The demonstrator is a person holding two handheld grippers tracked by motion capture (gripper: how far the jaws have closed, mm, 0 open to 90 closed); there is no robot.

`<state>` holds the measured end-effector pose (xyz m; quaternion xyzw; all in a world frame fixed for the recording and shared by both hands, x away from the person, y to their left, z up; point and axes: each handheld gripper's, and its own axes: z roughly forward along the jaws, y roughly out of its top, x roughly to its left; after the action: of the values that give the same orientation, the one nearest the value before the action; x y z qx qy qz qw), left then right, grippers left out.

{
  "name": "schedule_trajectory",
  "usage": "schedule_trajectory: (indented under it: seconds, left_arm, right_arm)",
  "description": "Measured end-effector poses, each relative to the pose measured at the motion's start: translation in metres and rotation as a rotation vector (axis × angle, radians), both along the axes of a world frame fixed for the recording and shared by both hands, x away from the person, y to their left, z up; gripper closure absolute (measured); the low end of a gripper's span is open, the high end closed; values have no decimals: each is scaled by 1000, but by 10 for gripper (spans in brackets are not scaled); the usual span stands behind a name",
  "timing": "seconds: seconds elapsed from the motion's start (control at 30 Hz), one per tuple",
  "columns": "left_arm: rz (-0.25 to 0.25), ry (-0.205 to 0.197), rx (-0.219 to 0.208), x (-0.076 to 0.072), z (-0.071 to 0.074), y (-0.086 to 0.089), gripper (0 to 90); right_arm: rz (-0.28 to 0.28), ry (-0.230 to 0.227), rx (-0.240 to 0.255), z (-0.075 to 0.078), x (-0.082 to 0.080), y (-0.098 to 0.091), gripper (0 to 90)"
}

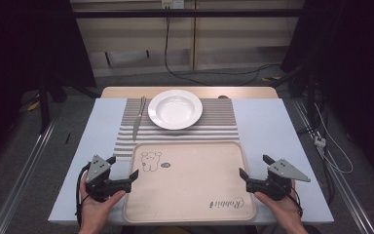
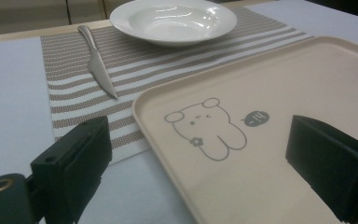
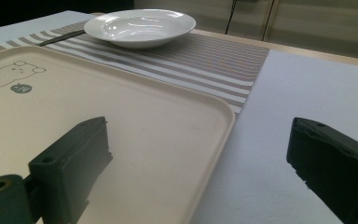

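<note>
A beige tray with a bear drawing lies at the near middle of the table. Behind it a white deep plate and a metal knife rest on a striped placemat. My left gripper is open at the tray's left edge. In the left gripper view one jaw stands over the table and the other over the tray. My right gripper is open at the tray's right edge, one jaw above the tray and one above the table. Neither holds anything.
The pale blue table has bare strips left and right of the placemat. A wooden board runs along its far edge. Cables lie on the floor to the right, and dark frames stand on both sides.
</note>
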<state>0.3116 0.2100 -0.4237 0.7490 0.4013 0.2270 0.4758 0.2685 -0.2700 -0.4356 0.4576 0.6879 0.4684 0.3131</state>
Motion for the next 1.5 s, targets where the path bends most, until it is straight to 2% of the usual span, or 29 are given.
schedule_trajectory:
  seconds: [0.1, 0.17, 0.23, 0.27, 0.3, 0.4, 0.53, 0.63, 0.7, 0.8, 0.9, 1.03, 1.1, 1.17, 1.27, 1.37, 1.43, 1.5]
  left_arm:
    - [2, -2, 15, 4, 0, -1, 67]
    - [3, 12, 4, 7, 0, -2, 63]
    - [-9, 64, -41, 8, -2, -1, 64]
    - [-29, 109, -61, 7, -3, -1, 64]
    - [-29, 109, -61, 7, -3, -1, 64]
    - [-27, 91, -36, 6, -1, -4, 66]
    - [-26, 86, -17, 10, 2, -5, 76]
    - [-24, 87, 33, 16, 4, -7, 80]
    - [-20, 92, 24, 21, 6, -7, 80]
    - [-14, 99, 38, 28, 6, -8, 85]
    - [-15, 110, 34, 37, 8, -10, 95]
    - [-11, 98, 59, 46, 11, -13, 96]
    - [2, 81, 106, 49, 13, -15, 89]
    - [2, 94, 117, 55, 14, -14, 102]
    - [13, 123, 99, 64, 15, -13, 96]
    - [19, 167, 132, 73, 17, -16, 78]
    - [17, 172, 119, 79, 20, -17, 80]
    - [16, 172, 125, 84, 23, -18, 82]
  right_arm:
    - [2, 1, 2, 0, 0, 0, 54]
    - [5, 6, 2, 0, 1, -1, 52]
    - [4, 8, -4, 0, 1, -1, 51]
    - [2, 10, -9, 0, 1, -1, 51]
    - [3, 14, -8, -1, 2, -1, 47]
    - [2, 16, -6, -1, 2, -1, 47]
    - [7, 16, -8, -1, 2, -1, 49]
    - [3, 16, -10, -1, 2, -1, 47]
    - [2, 18, -8, -1, 3, -1, 50]
    - [1, 23, -13, -2, 5, -1, 50]
    - [2, 24, -11, -2, 5, -1, 50]
    - [7, 24, -12, -2, 6, 1, 50]
    - [13, 32, -15, -3, 9, 3, 52]
    - [15, 44, -12, -4, 11, 3, 51]
    - [15, 41, -11, -3, 10, 3, 51]
    - [21, 35, -12, -3, 9, 3, 50]
    - [25, 33, -11, -2, 9, 4, 52]
    - [26, 33, -13, -2, 9, 4, 53]
